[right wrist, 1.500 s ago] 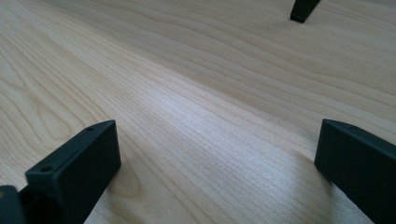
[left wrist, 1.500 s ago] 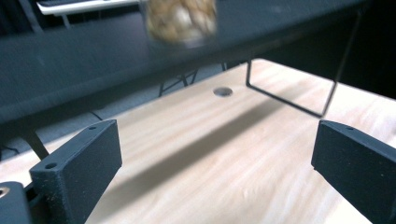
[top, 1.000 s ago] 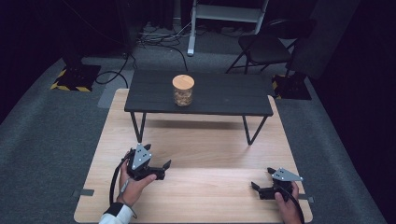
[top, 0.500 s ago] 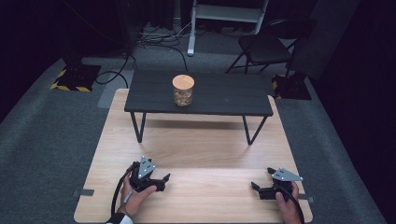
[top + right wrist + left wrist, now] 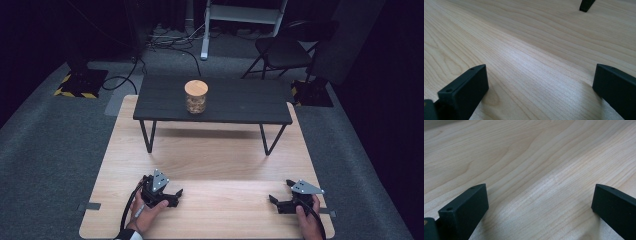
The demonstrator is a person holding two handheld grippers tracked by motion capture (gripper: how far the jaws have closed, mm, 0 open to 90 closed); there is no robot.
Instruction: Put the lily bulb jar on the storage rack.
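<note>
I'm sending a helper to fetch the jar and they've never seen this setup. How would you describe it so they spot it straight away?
Find the light wooden table; on its far half stands a low black bench on thin legs. The jar sits on that bench, left of its middle. It is a small clear jar with a round pale wooden lid, and nothing else stands on the bench.

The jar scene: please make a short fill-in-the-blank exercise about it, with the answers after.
1. The jar has a lid made of ____.
2. The jar stands on the small ____ table.
3. The jaws of the left gripper are ____, with nothing between them.
4. The right gripper rests low over the light ____ board.

Missing words: wood; black; open; wooden
</note>
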